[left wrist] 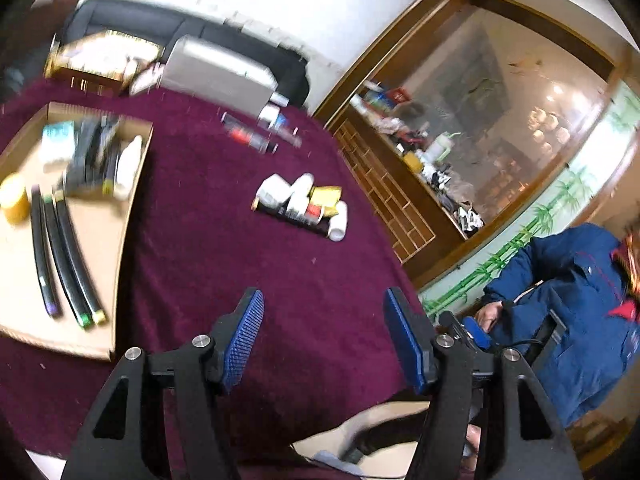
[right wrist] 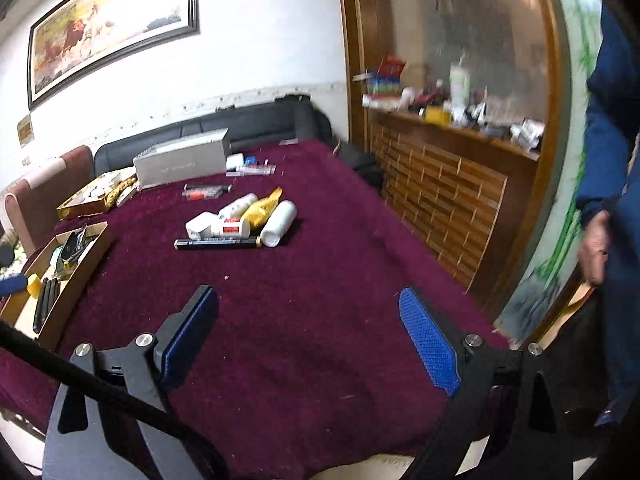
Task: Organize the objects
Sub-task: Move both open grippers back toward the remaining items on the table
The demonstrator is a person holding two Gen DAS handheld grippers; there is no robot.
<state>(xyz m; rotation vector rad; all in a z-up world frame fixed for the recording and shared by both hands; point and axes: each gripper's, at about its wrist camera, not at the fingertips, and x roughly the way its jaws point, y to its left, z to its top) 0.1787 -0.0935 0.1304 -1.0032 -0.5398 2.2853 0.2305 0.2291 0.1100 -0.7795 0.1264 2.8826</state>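
writing: nothing I can actually read. The silver box (right wrist: 182, 164) at the far edge has pale lettering on its side, too faint to make out, and the red band on one small white bottle (right wrist: 234, 227) is just blur.
pile: a clump of stuff mid-table on the maroon cloth (right wrist: 320, 300), with white bottles, a yellow sachet (right wrist: 262, 210) and a long black pen-like stick (right wrist: 218, 243).
black stick axis: lies flat along the near side of the pile, running left-right in the right wrist view, gold-ish caps at both ends.
big white bottle (right wrist: 280, 218): on its side, touching the stick's right end, cap end toward the camera.
cardboard tray (left wrist: 100, 240): on the left of the table, well apart from the pile; three black pens (left wrist: 64, 256) lie side by side in it, coloured tips pointing near, next to a yellow jar (left wrist: 14, 198).
left gripper (left wrist: 324, 340): tongs spread apart, nothing between them, tilted down at bare cloth short of the pile.
right gripper (right wrist: 308, 336): tongs spread wide, empty too, angled down over the cloth.
bystander: a person in a blue jacket (left wrist: 576, 304) off the table's right side.
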